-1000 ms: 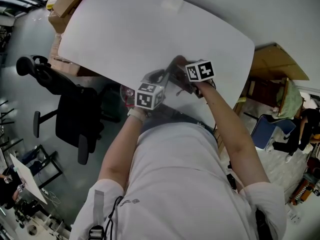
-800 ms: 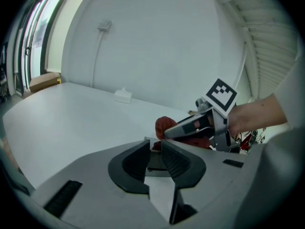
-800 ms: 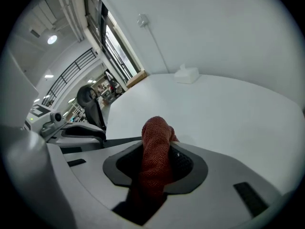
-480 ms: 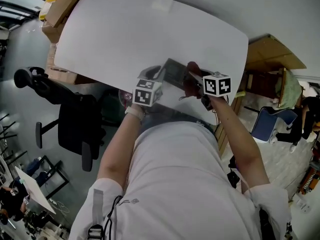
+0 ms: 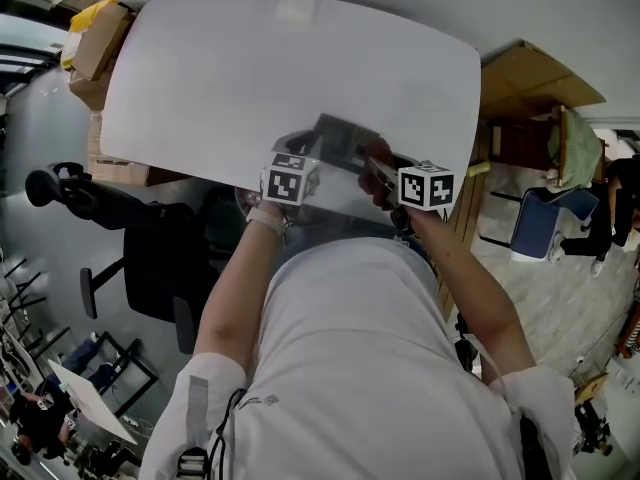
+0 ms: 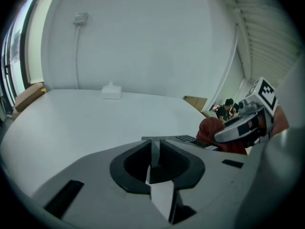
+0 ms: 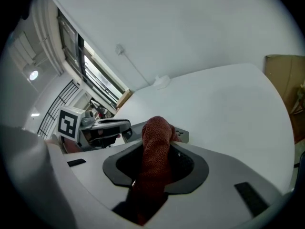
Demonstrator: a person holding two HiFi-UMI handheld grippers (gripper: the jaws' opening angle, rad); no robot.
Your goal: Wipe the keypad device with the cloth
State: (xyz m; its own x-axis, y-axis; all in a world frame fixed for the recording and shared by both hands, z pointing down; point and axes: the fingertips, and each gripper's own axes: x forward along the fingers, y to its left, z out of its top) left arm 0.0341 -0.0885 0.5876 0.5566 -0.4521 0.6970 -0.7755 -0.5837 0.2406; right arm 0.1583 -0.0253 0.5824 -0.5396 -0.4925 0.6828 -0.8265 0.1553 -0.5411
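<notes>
The grey keypad device (image 5: 345, 140) is held just above the white table (image 5: 220, 78), near its front edge. My left gripper (image 5: 312, 154) grips the device's left edge; its jaws have just been closing, with the device's thin edge (image 6: 164, 139) between them. My right gripper (image 5: 382, 173) is shut on a dark red cloth (image 7: 155, 147), which bulges past the jaws onto the device's right end (image 7: 181, 135). In the left gripper view the cloth (image 6: 211, 130) and the right gripper (image 6: 240, 129) are at the right, beside the keys (image 6: 187, 138).
A white power adapter (image 6: 111, 91) with its cable lies at the table's far edge by the wall. An office chair (image 5: 150, 248) stands to the left of the person, with cardboard boxes (image 5: 92, 48) beyond it. A wooden board (image 5: 530, 73) leans at the right.
The right gripper has moved right and toward the person with the cloth, dragging it along the device, and has rolled. The left gripper has stayed almost where it was.
</notes>
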